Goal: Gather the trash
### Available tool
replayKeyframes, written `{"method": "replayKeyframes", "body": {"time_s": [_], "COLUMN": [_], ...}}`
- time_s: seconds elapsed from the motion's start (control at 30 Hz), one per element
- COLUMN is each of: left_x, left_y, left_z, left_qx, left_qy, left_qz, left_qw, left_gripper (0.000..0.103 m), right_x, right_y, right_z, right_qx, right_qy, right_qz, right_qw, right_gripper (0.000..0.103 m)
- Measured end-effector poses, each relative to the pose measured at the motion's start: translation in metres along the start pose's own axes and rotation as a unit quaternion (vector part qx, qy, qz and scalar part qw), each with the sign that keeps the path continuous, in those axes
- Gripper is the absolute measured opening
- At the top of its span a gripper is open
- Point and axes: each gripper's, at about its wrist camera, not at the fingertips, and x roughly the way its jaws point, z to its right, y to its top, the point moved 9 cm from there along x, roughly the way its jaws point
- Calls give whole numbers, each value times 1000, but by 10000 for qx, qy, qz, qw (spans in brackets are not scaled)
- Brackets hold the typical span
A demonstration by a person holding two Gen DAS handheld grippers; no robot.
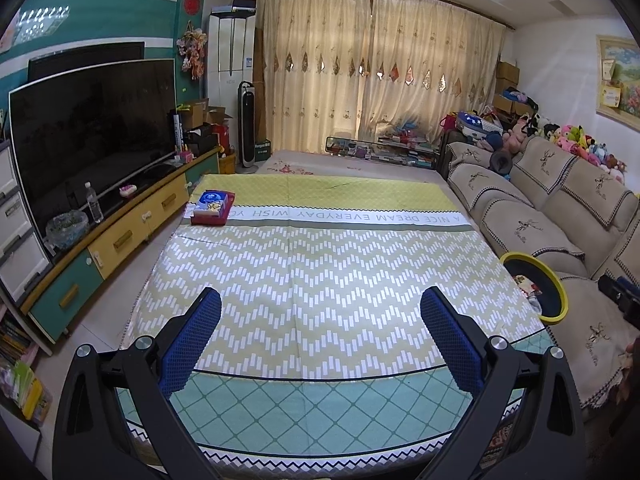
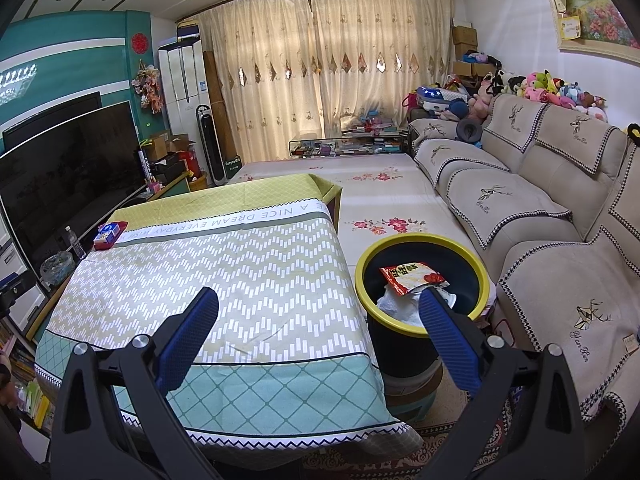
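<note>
**Trash collection: bin loaded, table nearly clear**

Living-room setting; a table under a chevron-patterned tablecloth (image 1: pixel 320 280) occupies the centre, with a television (image 1: pixel 92 136) to one side and a covered sofa (image 2: pixel 540 216) to the other; a yellow-rimmed trash bin (image 2: pixel 484 280) stands on the floor between table edge and sofa.

Gripper state: left gripper (image 1: pixel 320 336) hangs above the near part of the cloth, fingers apart, nothing between them; right gripper (image 2: pixel 320 336) sits over the table's bin-side corner, fingers likewise apart and empty, one blue pad overlapping the bin rim in the right wrist view.

Task items: a red snack wrapper (image 2: pixel 412 276) lies inside the bin on top of crumpled white paper (image 2: pixel 396 306); both are already deposited; the only object left on the cloth is a red and blue box (image 1: pixel 211 208) at the far television-side corner, well apart from both grippers; whether it counts as trash cannot be told.

Step in hand, as a judgement: between deposits, or at completion.

Next move, if the box is to be collected: extend the left gripper across the cloth to the far corner; align the open fingers astride the box's shorter sides; close; carry it over to the bin.
</note>
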Motion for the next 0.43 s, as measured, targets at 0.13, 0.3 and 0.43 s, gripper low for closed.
{"method": "replayKeyframes", "body": {"time_s": [0.13,0.3,0.43], "left_x": [3,28,82], "left_y": [3,6,10], "left_z": [-2,-8,-28], "left_qx": [24,23,-52], "left_qy": [38,58,178], "left_qz": [-4,-208,-493], "left_qw": [10000,9998,9986], "left_gripper": [98,98,98], "right_x": [6,25,67], "right_y": [-5,-1,6], "right_z": [-4,-13,-26], "right_qx": [-12,-65,-140], "right_qy": [9,34,102], "right_qz": [-46,-98,-333], "right_qw": [10000,9999,9993], "right_gripper": [95,96,96]}}
